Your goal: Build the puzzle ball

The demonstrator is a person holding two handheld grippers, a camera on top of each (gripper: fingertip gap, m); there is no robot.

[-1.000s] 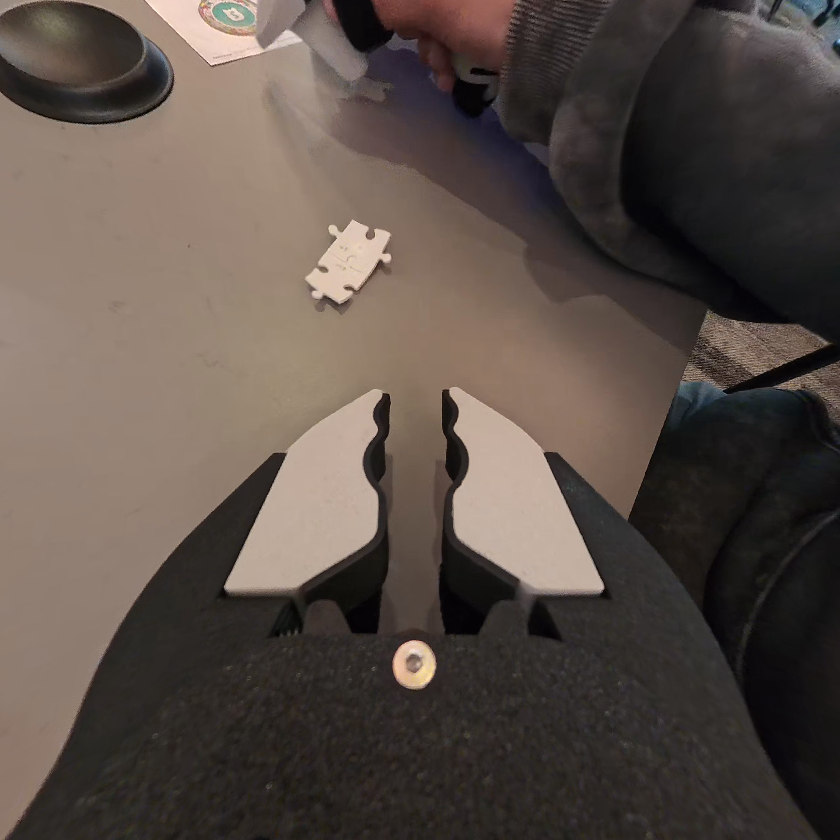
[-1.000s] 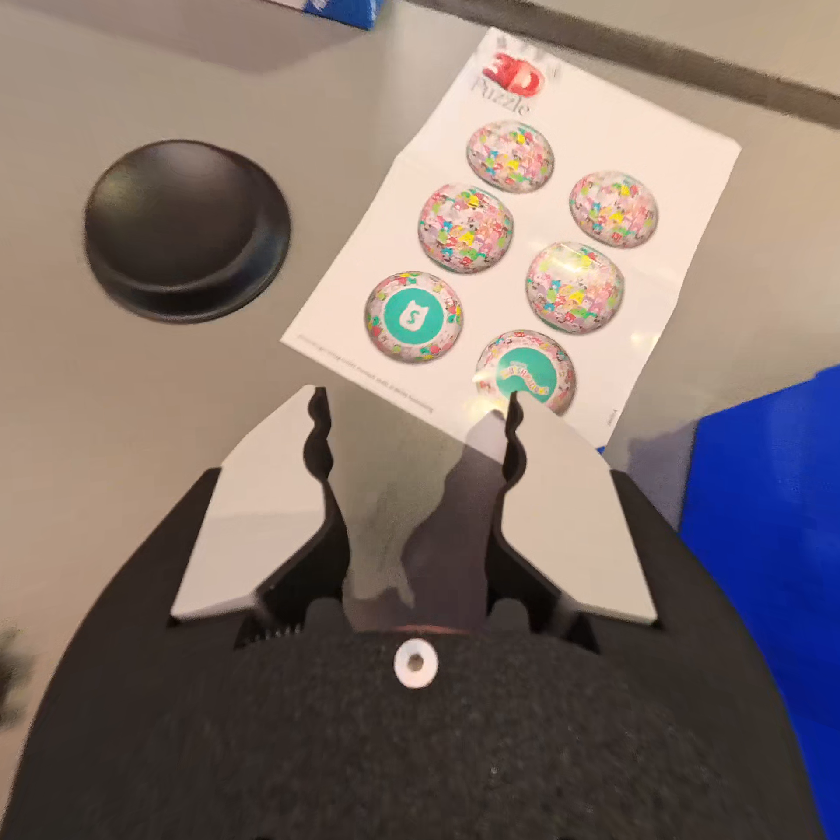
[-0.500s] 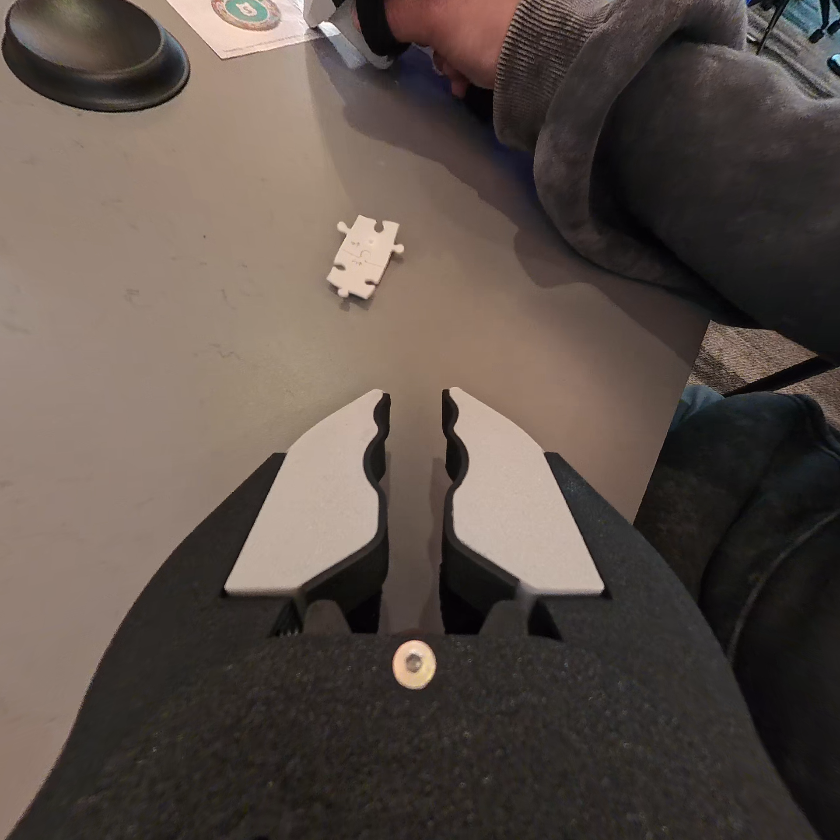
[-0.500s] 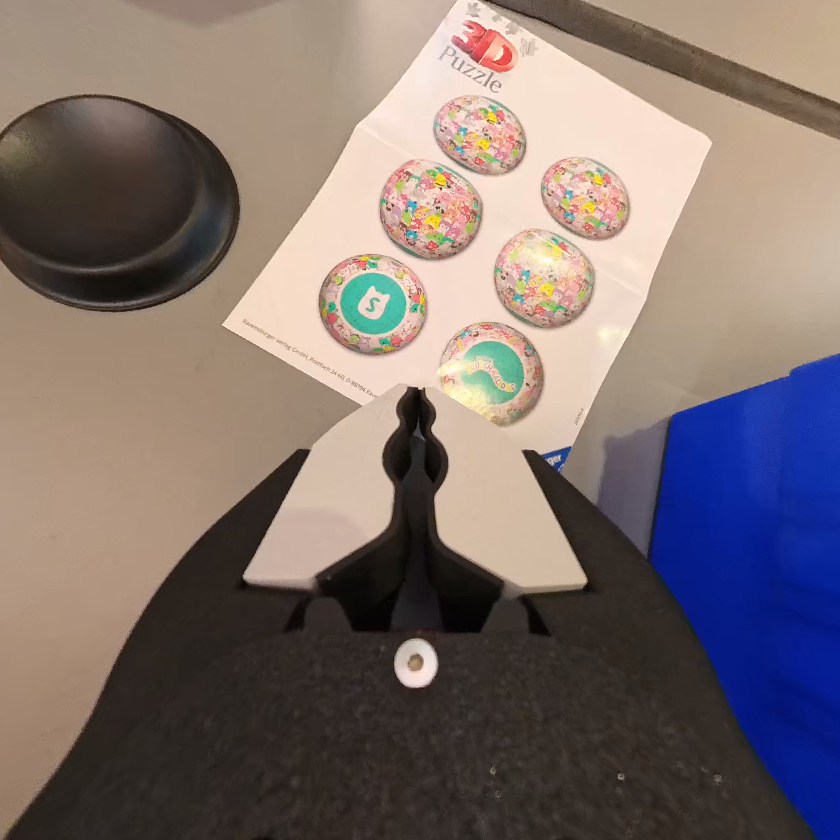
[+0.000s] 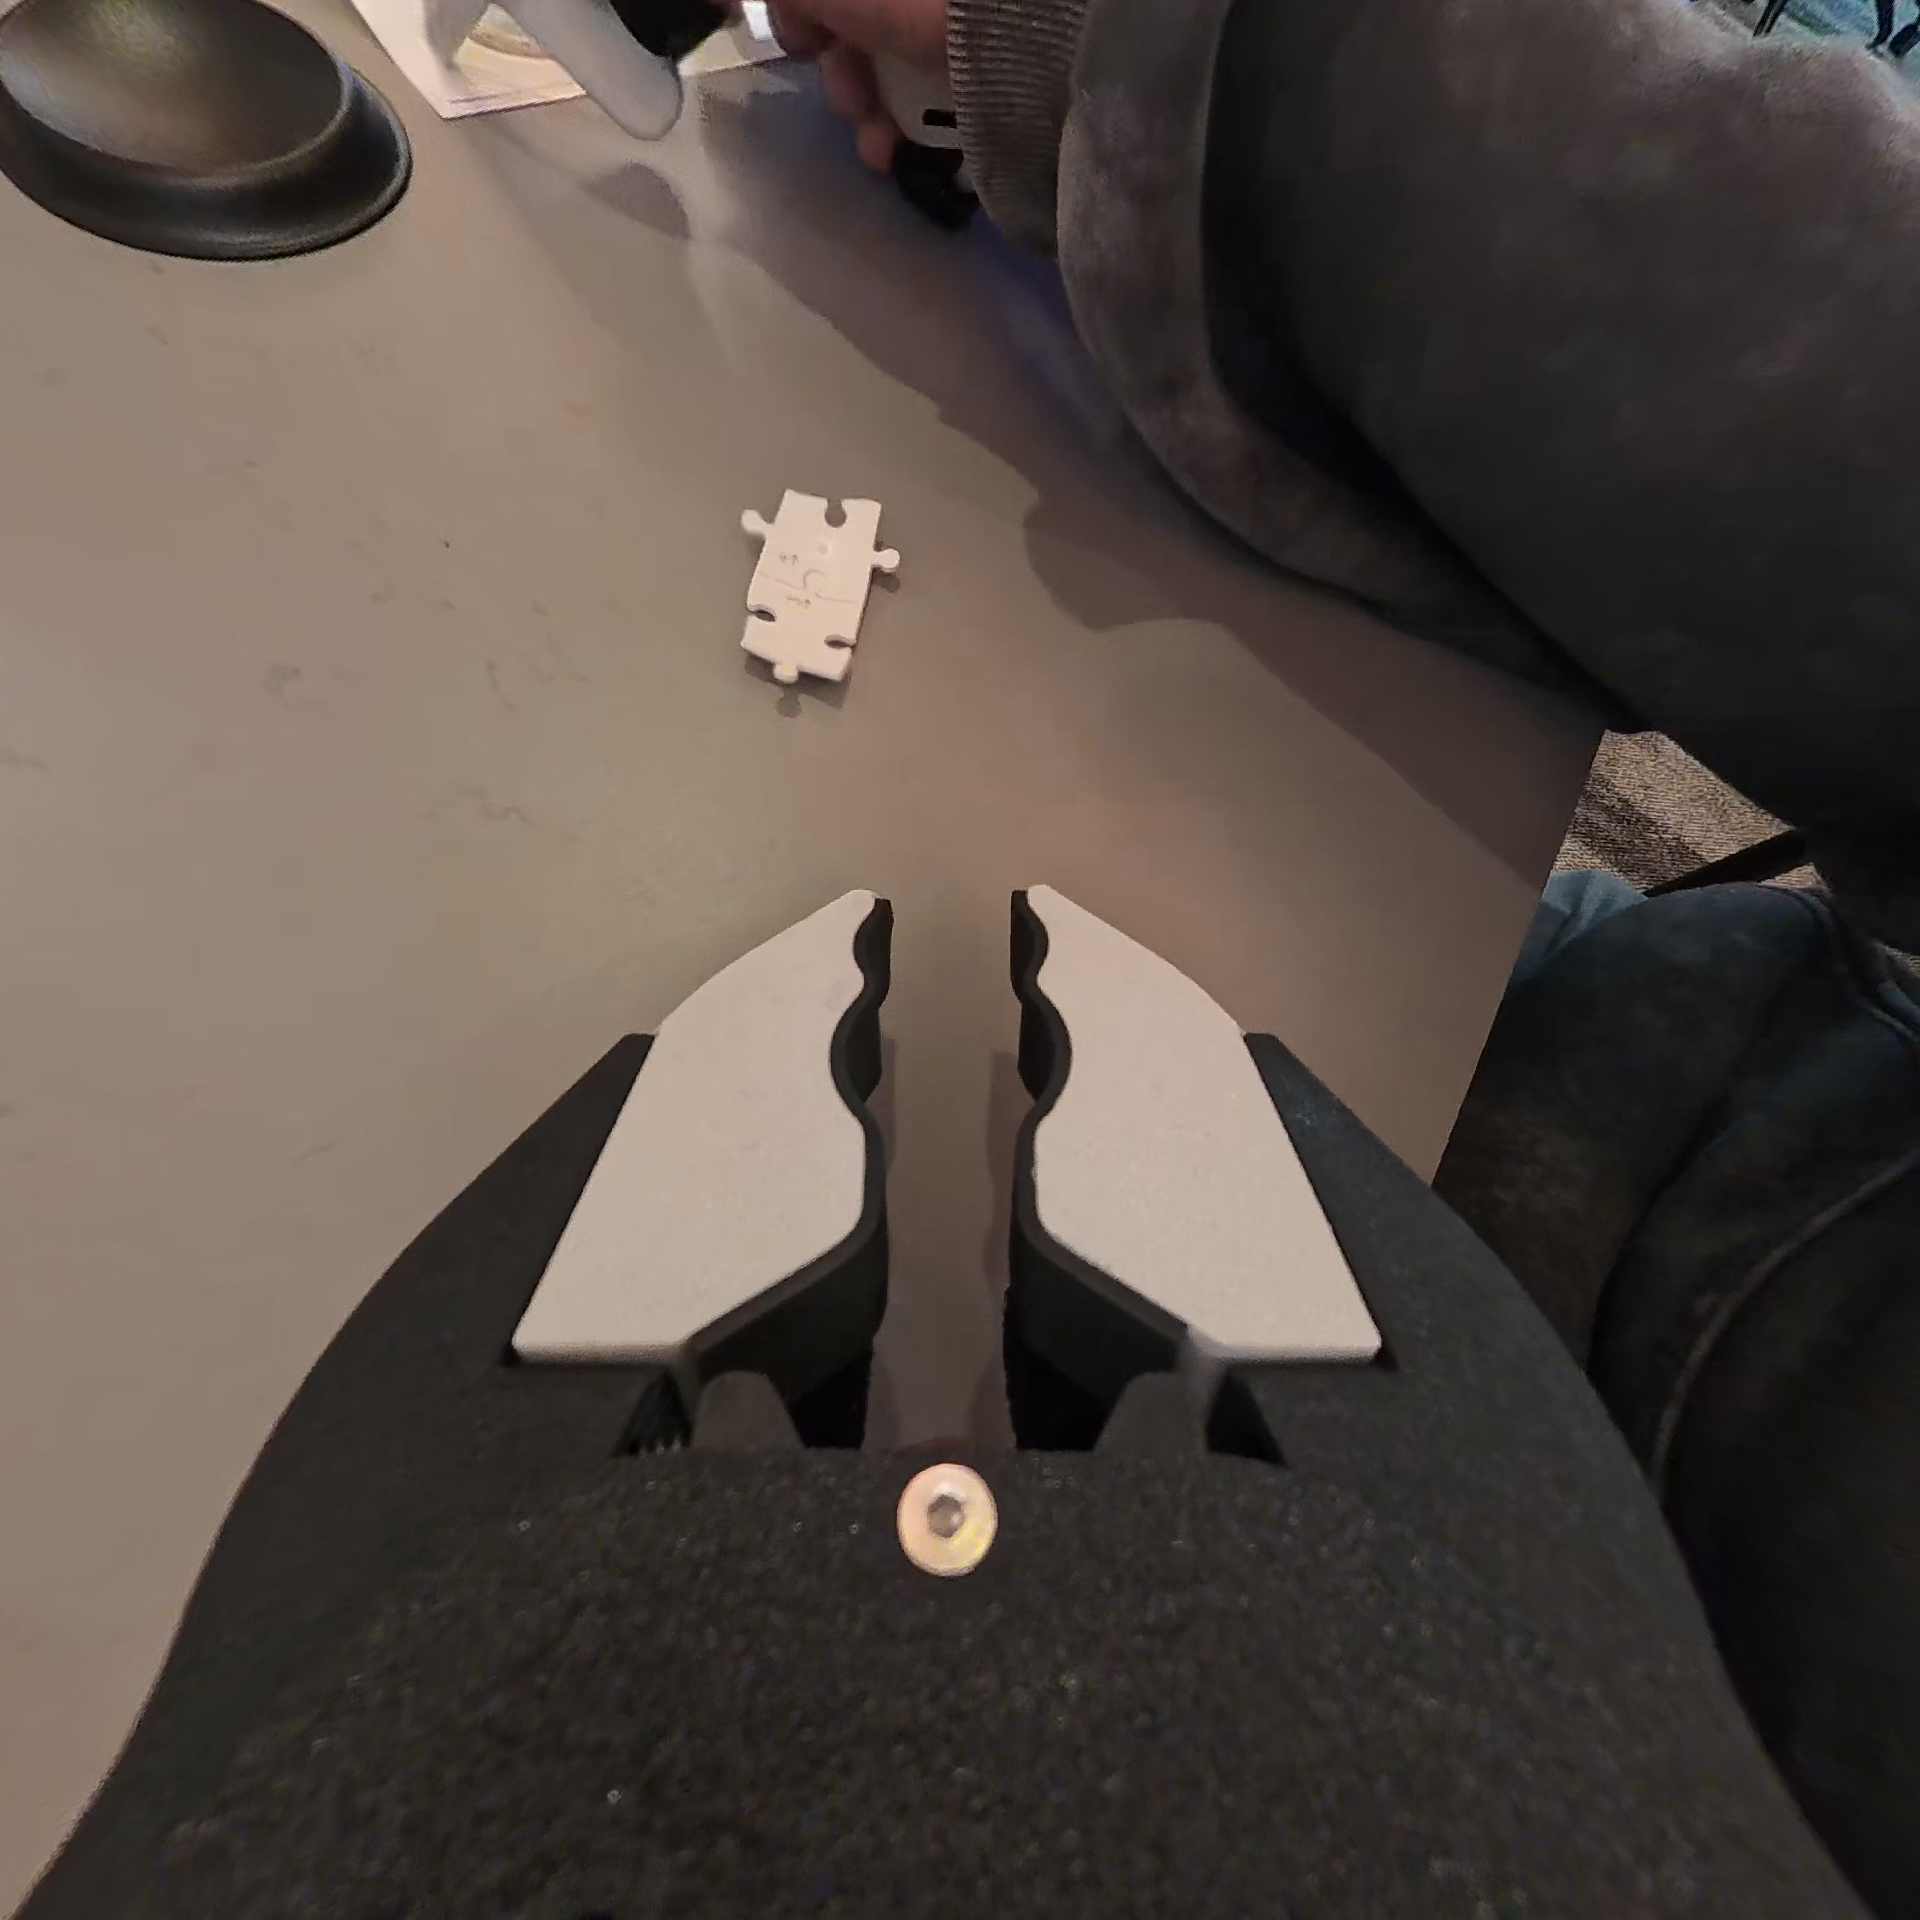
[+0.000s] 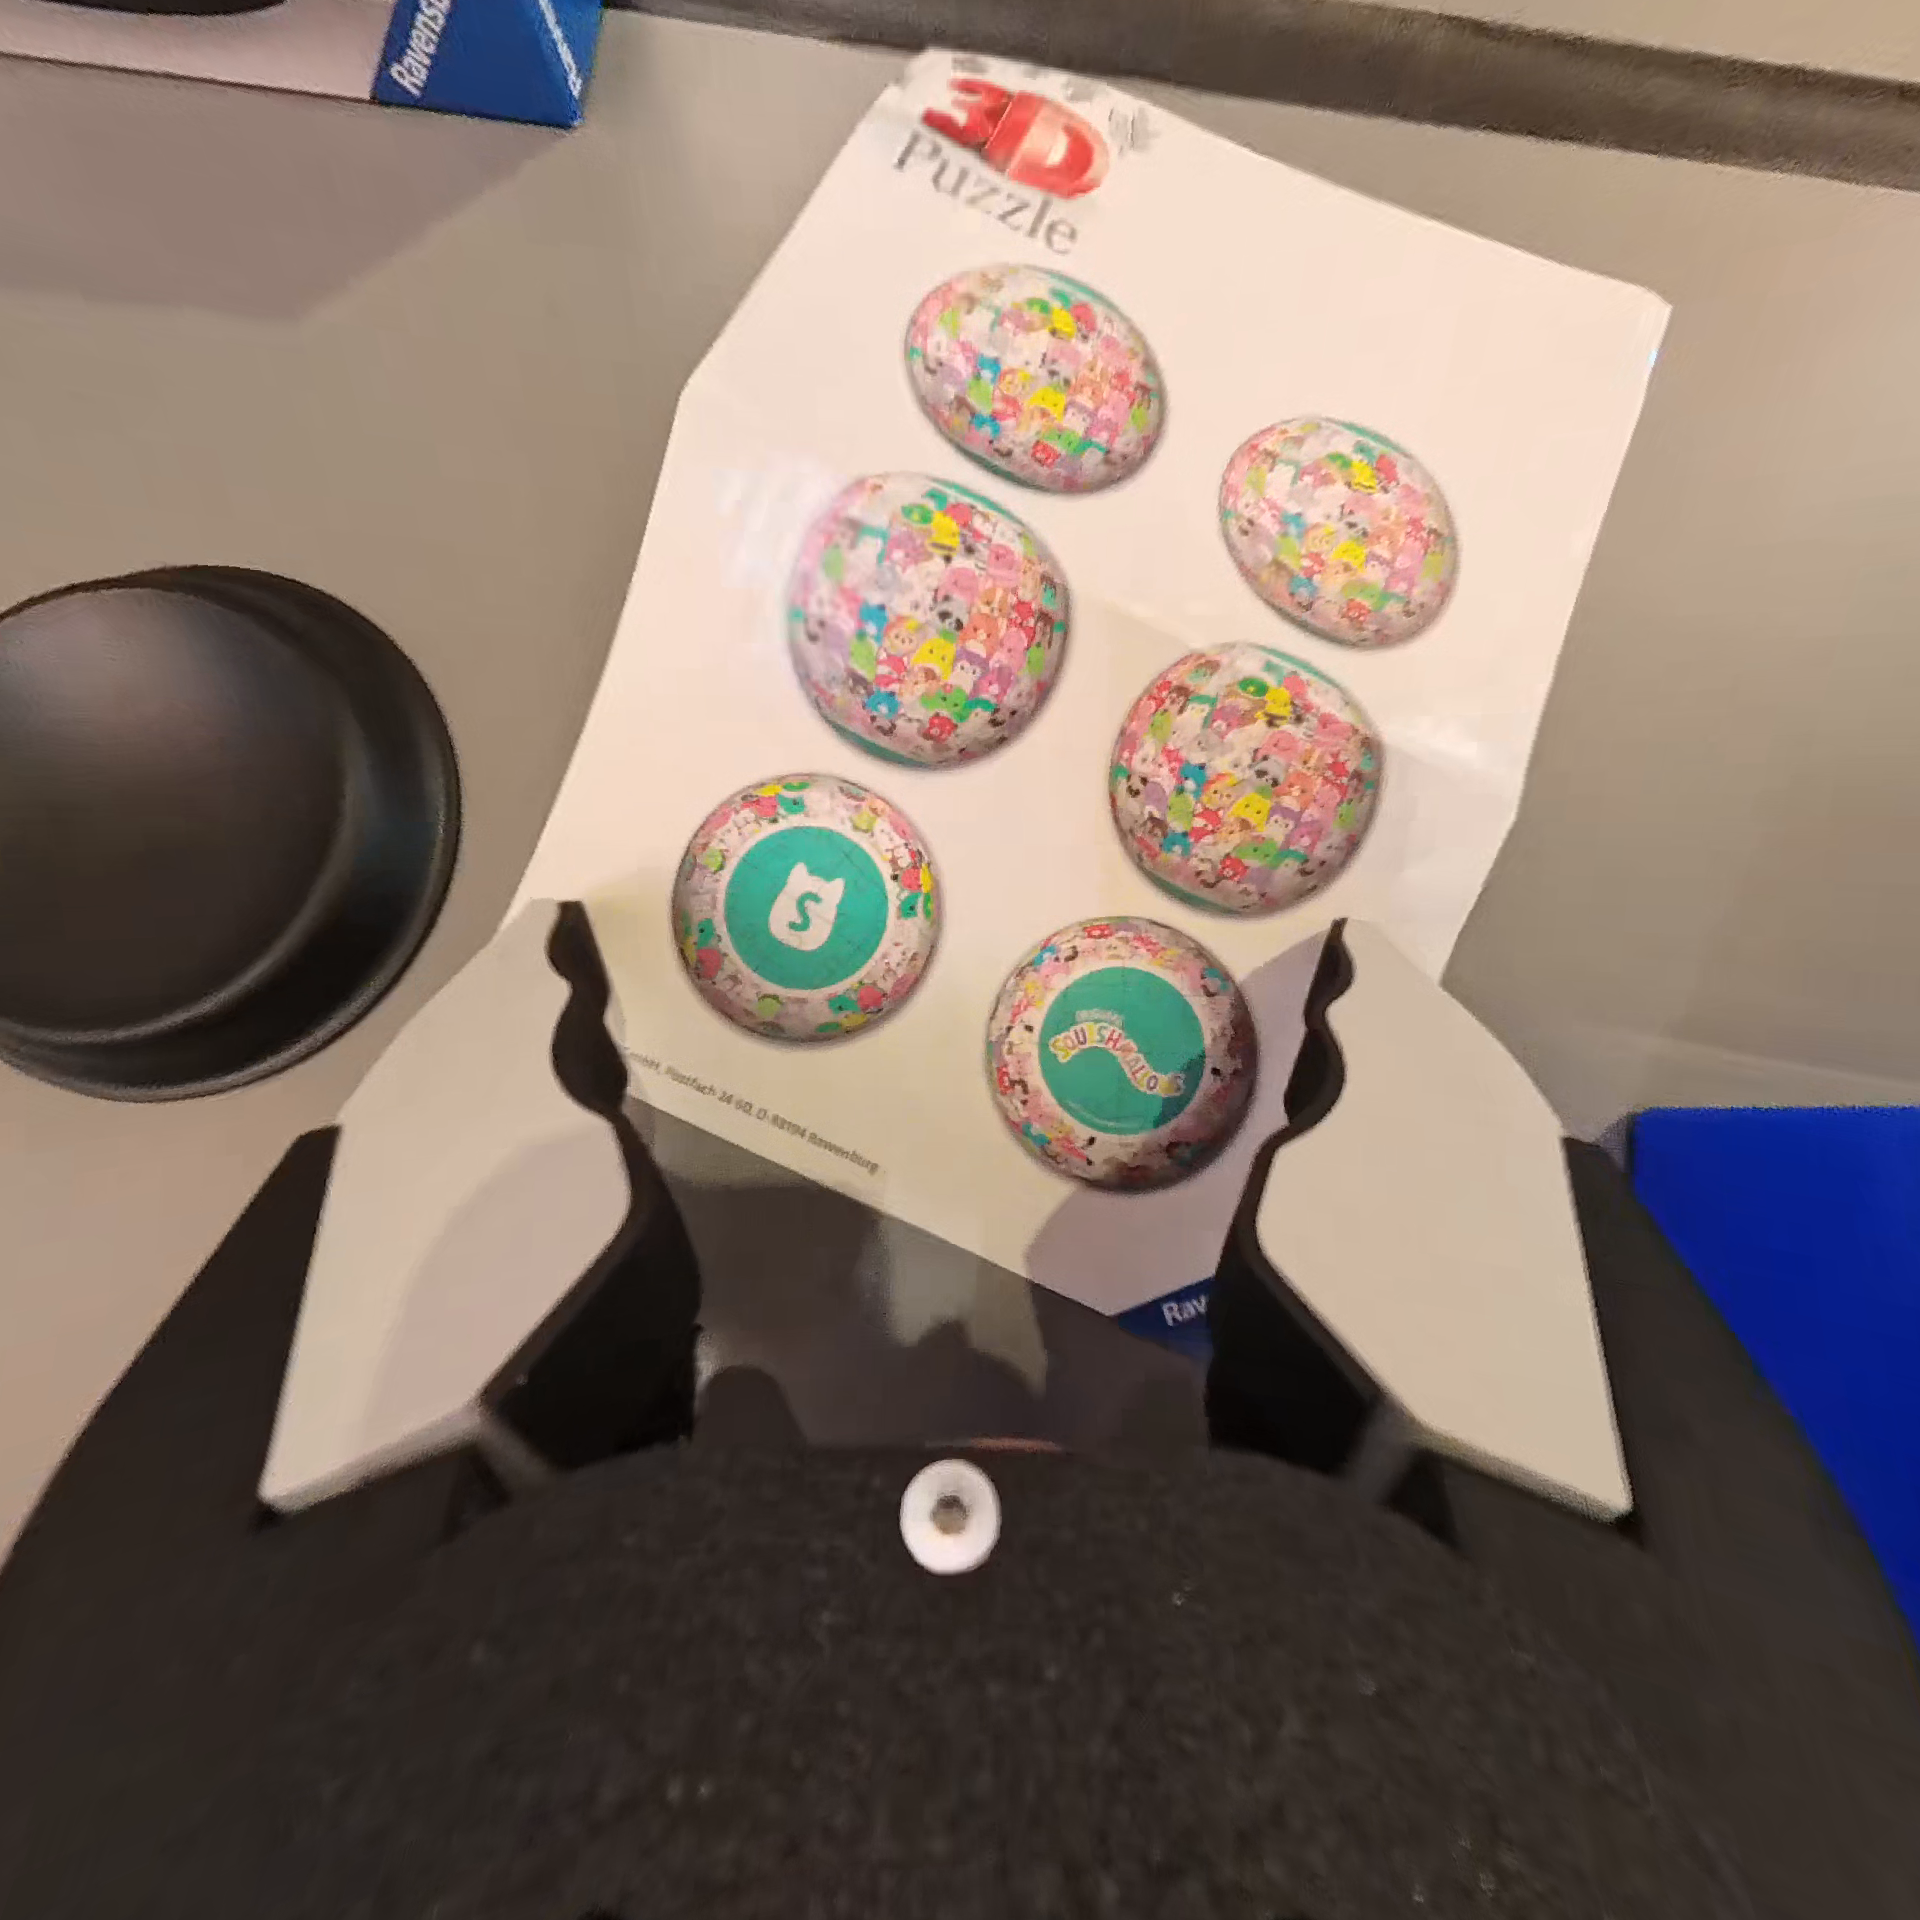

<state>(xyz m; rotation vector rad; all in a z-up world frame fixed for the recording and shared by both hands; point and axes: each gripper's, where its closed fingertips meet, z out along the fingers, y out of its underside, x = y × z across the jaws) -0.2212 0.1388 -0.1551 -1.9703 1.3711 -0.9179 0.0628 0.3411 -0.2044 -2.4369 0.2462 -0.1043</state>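
- Instruction sheet (image 6: 1143, 623): red-and-grey heading at far end, fine print line along near edge, lettering on the teal cap of the nearest printed ball.
- Blue box (image 6: 478, 62), far left: white brand lettering.
- Joined white puzzle pieces (image 5: 816, 587): faint marks, too small to read.

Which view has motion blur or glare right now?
Right wrist view: instruction sheet and black dish smeared by motion blur. Left wrist view: joined puzzle pieces sharp; right gripper blurred far off; soft sheen on table.
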